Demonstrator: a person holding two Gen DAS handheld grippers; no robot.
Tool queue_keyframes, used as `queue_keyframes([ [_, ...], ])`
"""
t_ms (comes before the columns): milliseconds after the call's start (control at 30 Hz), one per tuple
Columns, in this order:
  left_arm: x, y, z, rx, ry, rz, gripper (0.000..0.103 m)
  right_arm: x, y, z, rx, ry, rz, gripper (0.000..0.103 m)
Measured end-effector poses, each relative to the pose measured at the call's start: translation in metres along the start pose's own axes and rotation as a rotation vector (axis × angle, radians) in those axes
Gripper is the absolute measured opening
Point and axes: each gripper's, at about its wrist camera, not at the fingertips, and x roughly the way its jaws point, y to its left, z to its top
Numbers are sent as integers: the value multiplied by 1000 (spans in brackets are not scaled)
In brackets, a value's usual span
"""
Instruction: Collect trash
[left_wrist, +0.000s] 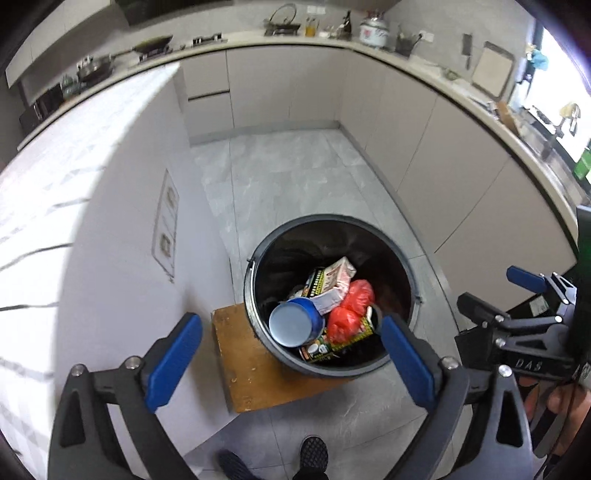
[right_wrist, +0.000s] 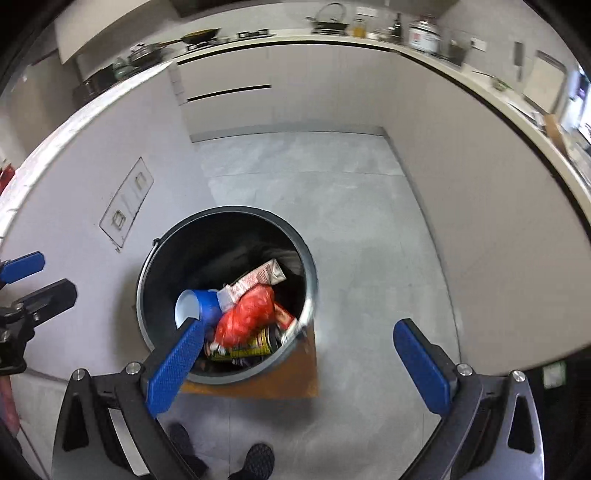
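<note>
The black trash bin (left_wrist: 330, 236) is standing on the grey tiled floor (left_wrist: 280, 173), its near side overlapping a flat brown board (left_wrist: 243, 365) lying on the floor. Inside the bin, trash is piling up: a blue cup (left_wrist: 295, 323) is lying on its side toward the bin's left wall, a red plastic bag (left_wrist: 351, 308) is sitting just right of the cup, a pink and white carton (left_wrist: 338, 280) is leaning behind the bag, and a printed yellow-and-green wrapper (left_wrist: 347, 341) is showing at the bin's near edge.

The left hand-held gripper (left_wrist: 291, 363) is hovering above the bin's near rim with its blue pads spread wide and nothing between them. The right hand-held gripper (right_wrist: 297, 363) is hanging over the bin's right side, likewise gaping and gripping nothing.

A person's dark shoes (left_wrist: 314, 454) are standing just short of the board.
</note>
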Motion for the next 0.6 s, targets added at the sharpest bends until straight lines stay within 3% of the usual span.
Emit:
queue_keyframes([
  [267, -118, 13, -31, -38, -122, -24, 101, -107, 20, -35, 13, -24, 17, 103],
  [400, -174, 18, -55, -26, -181, 36, 101, -166, 48, -54, -13, -92, 24, 103],
  [467, -198, 24, -68, -32, -212, 31, 101, -190, 60, -61, -21, -127, 29, 103],
  [600, -225, 34, -85, -46, -256, 55, 101, -239, 84, -72, -42, -195, 42, 103],
])
